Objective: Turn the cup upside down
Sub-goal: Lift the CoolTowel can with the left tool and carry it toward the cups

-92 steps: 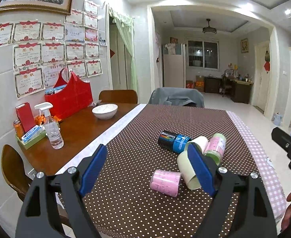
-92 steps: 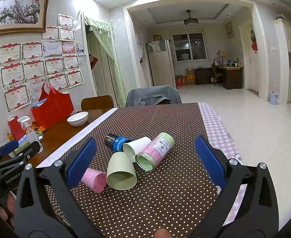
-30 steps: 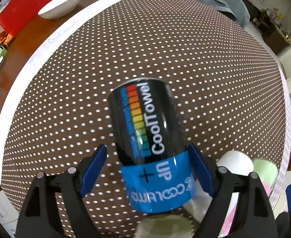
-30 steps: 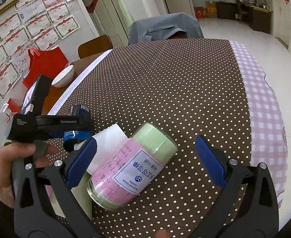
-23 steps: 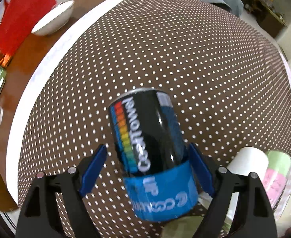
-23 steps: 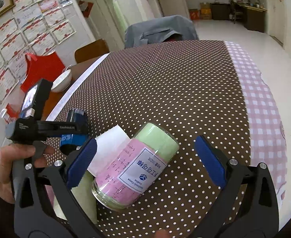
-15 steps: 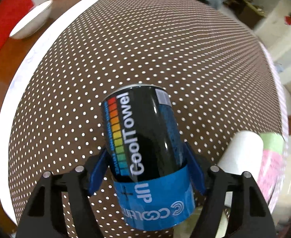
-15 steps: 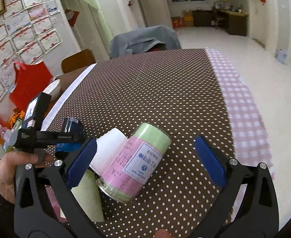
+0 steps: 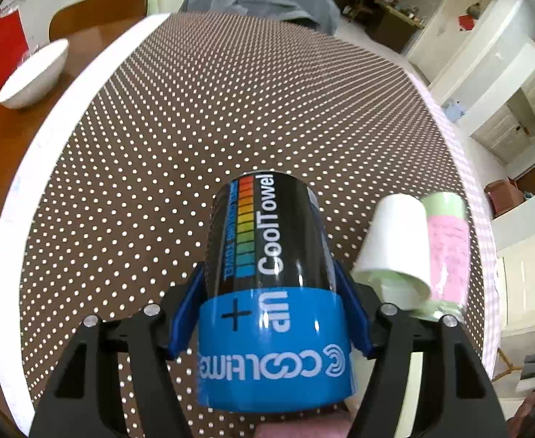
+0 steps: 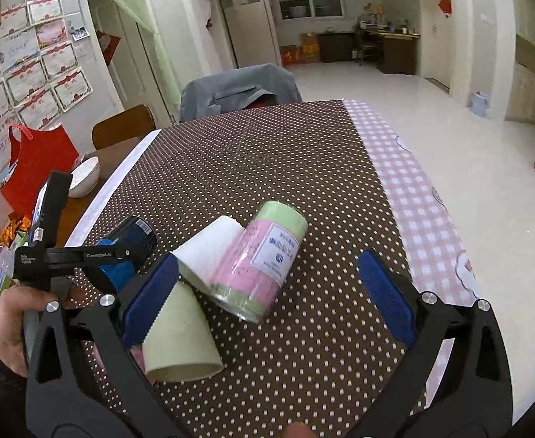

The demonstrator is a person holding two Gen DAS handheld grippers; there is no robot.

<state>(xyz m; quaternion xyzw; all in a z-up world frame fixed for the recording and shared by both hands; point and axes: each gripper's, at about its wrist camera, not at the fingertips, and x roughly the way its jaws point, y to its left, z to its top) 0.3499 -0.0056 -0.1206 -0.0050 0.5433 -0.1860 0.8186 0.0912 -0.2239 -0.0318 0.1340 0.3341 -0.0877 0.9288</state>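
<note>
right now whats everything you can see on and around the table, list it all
black and blue can: 1, black with blue band, clamped in the left tongs
white cup: 1, white, lying on its side between the black can and the pink canister
pink canister: 1, pink with green ends, lying on the cloth
green cup: 1, pale green, lying on its side, nearest the right tongs
tablecloth: 1, brown with white dots, pink check edge, over the table
bowl: 1, white, on bare wood at the left
red bag: 1, red, by the wall
chairs: 2, one grey-covered, one wooden, far end
left tongs: blue pads, shut on the can
right tongs: blue pads, open, empty
hand: 1, holding the left tongs
</note>
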